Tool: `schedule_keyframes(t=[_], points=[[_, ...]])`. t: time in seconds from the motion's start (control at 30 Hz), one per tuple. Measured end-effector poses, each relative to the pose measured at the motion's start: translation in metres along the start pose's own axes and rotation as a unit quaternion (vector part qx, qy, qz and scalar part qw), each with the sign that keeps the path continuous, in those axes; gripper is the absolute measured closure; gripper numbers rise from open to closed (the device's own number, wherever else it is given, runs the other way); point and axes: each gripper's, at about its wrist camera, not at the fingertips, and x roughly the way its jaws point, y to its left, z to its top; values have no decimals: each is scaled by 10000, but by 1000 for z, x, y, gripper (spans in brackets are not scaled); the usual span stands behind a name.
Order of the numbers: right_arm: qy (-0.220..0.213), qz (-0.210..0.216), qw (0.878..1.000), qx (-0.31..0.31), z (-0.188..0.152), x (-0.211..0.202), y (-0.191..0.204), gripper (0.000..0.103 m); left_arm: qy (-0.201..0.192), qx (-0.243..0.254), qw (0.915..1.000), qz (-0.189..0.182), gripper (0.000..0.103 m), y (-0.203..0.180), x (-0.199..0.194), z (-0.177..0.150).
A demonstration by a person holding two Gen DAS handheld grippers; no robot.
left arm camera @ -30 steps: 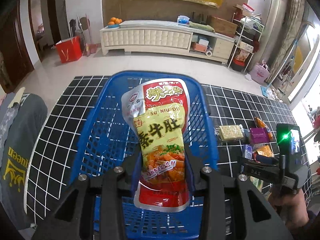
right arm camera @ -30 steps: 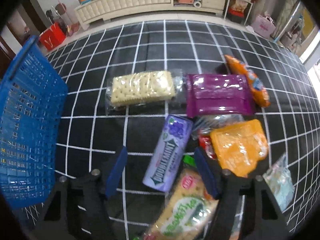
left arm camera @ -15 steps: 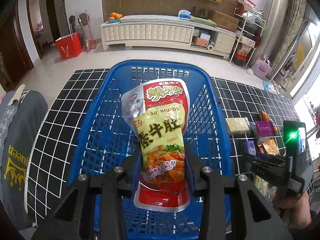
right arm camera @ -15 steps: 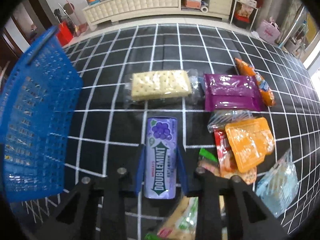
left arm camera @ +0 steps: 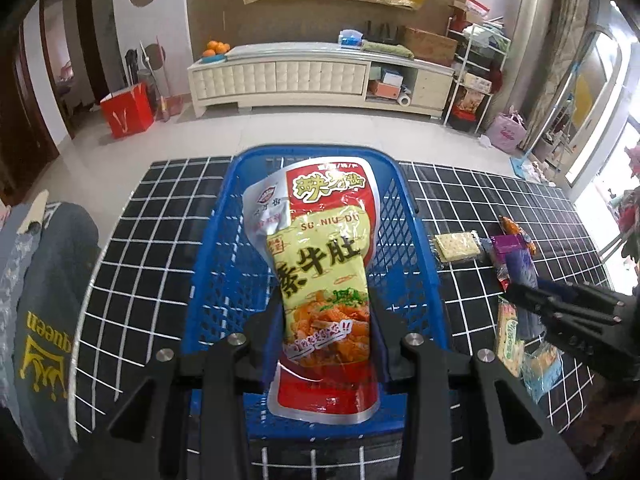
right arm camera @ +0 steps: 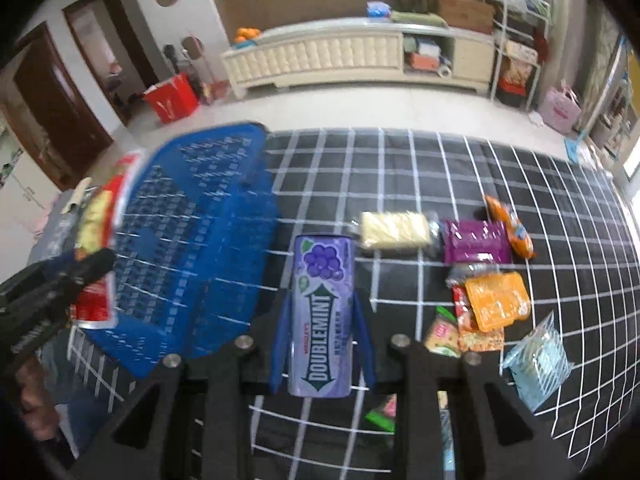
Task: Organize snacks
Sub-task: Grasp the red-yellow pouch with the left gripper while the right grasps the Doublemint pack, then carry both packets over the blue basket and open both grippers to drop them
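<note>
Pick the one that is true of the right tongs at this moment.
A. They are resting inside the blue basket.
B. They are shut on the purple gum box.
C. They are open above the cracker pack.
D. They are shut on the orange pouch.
B: in the right wrist view the right tongs have a blue finger pressed on each side of the purple gum box, which stands lifted off the checked cloth.
</note>
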Motion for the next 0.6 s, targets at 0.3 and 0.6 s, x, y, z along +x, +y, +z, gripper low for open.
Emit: schedule_keyframes(t=[0.3, 0.6], points=[[-158, 680, 9969, -359, 22, -13, 52, 68, -64, 178, 9998, -43, 68, 27, -19, 10], [-46, 728, 9954, -628, 44, 15, 72, 68, 79, 680, 9977, -2, 67, 36, -4, 26]])
